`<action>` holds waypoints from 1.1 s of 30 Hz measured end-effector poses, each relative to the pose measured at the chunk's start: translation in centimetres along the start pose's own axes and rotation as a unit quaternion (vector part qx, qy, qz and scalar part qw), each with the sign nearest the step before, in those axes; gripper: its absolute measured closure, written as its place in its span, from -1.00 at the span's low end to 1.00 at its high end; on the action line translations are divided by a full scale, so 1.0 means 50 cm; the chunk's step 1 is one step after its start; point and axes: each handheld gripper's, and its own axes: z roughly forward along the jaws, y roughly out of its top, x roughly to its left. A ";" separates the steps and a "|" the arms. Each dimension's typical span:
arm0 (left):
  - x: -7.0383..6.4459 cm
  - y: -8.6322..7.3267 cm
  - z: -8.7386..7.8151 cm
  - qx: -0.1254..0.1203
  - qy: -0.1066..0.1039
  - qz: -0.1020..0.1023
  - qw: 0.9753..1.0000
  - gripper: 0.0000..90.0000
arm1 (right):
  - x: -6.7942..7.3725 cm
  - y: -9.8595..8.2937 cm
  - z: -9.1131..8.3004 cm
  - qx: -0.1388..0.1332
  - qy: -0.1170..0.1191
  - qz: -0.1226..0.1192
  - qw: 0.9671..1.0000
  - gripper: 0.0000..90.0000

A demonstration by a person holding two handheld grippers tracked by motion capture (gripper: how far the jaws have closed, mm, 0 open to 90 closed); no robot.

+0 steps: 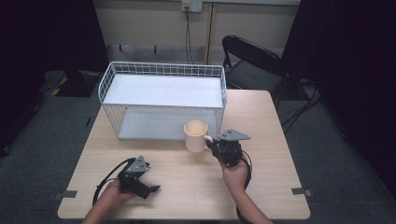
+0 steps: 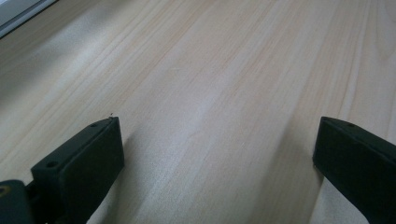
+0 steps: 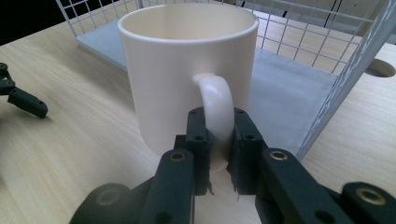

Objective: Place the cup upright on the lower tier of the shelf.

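1. The left gripper (image 1: pixel 152 188) lies low on the pale wooden table (image 1: pixel 187 186), at about 7 o'clock from the table's middle, held in the person's left hand (image 1: pixel 112 192). Its jaws stand wide apart with bare wood between them, pointing toward 4 o'clock.
2. The two-tier white wire-mesh rack (image 1: pixel 163 100) stands at 12 o'clock on the table, its open front facing the person.
3. The cream ceramic mug with a loop handle (image 1: pixel 196 135) stands upright on the table just in front of the rack's lower shelf, toward its right end. Its long axis is vertical, mouth up, and its handle (image 3: pixel 215 105) points toward 4 o'clock, at the right gripper.
4. The right gripper (image 1: pixel 211 143) comes in from 5 o'clock, held by the right hand (image 1: pixel 235 175). Its jaws are clamped on the mug's handle, one on each side.
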 end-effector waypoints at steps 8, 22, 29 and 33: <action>0.000 0.000 0.000 0.000 0.000 0.000 1.000 -0.97 | 0.004 0.009 0.013 -0.001 -0.009 -0.004 1.000 0.79; 0.000 0.000 0.000 0.000 0.000 0.000 1.000 -0.97 | 0.013 0.021 0.039 -0.002 -0.016 -0.010 1.000 0.79; 0.000 0.000 0.000 0.000 0.000 0.000 1.000 -0.97 | 0.012 0.022 0.047 -0.004 -0.022 -0.008 1.000 0.79; 0.000 0.000 0.000 0.000 0.000 0.000 1.000 -0.97 | 0.006 0.023 0.051 -0.006 -0.029 -0.004 1.000 0.80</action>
